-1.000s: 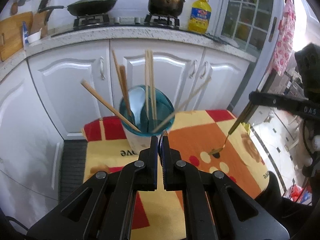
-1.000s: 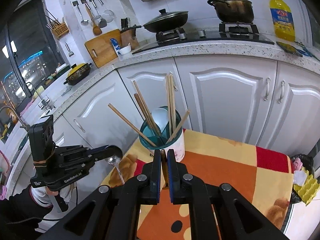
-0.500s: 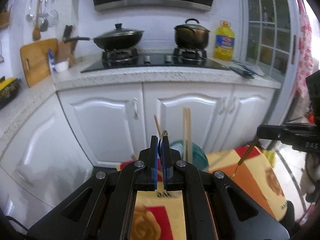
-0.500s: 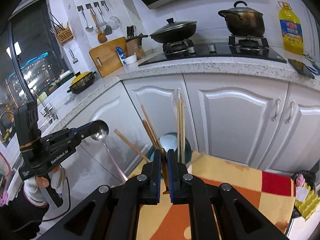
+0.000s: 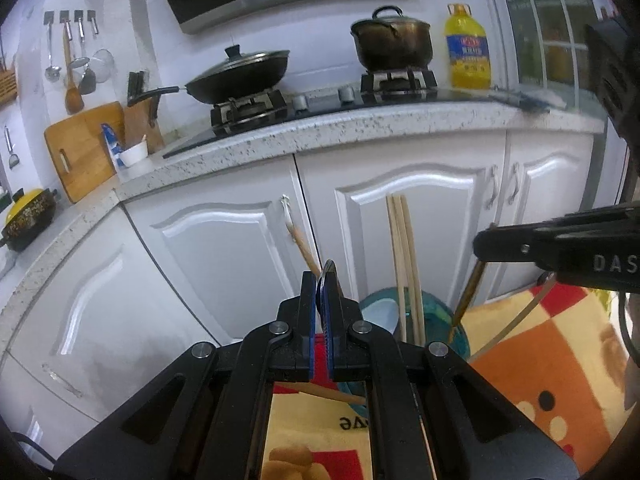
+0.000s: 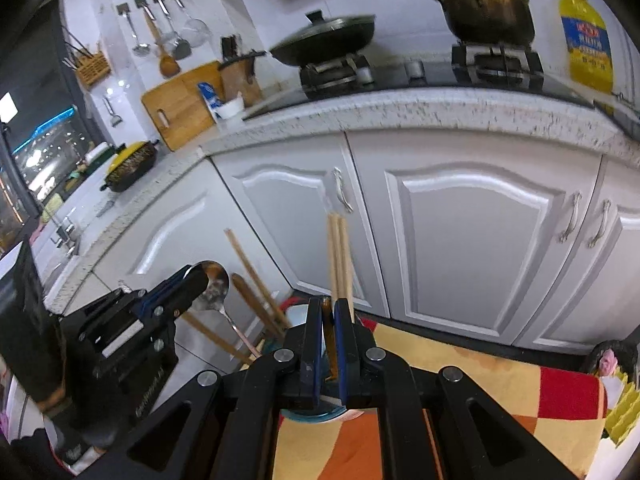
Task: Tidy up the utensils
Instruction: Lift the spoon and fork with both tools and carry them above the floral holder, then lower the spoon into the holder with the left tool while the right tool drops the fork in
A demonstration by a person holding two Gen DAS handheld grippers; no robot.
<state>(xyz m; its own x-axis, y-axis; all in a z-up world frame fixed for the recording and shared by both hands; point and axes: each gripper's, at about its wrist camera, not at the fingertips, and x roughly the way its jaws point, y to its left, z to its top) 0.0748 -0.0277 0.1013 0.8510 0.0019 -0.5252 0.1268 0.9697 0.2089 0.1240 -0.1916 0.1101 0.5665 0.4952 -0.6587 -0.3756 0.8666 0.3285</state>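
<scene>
Here the metal spoon (image 6: pixel 214 286) is pinched by its shiny oval bowl in the left tool (image 6: pixel 192 280), its thin handle slanting down toward the teal cup (image 5: pixel 430 312). In the left wrist view only the bowl's rim shows, edge-on between that tool's blue-lined pads. The right tool (image 6: pixel 329 330) is pressed together on a slim brown utensil (image 5: pixel 468 292), its tapered amber shaft angling down to the cup's rim. The cup is translucent teal plastic, round, with a pale rounded spoon bowl (image 5: pixel 380 314) inside and straight pale wooden chopsticks (image 5: pixel 404 256) rising from it; some lean outward. It stands on a tabletop covered by a cloth (image 5: pixel 552 368) of orange, red and yellow blocks. Behind are glossy white panelled cabinet doors (image 6: pixel 472 240) under a speckled stone counter (image 5: pixel 360 128).
</scene>
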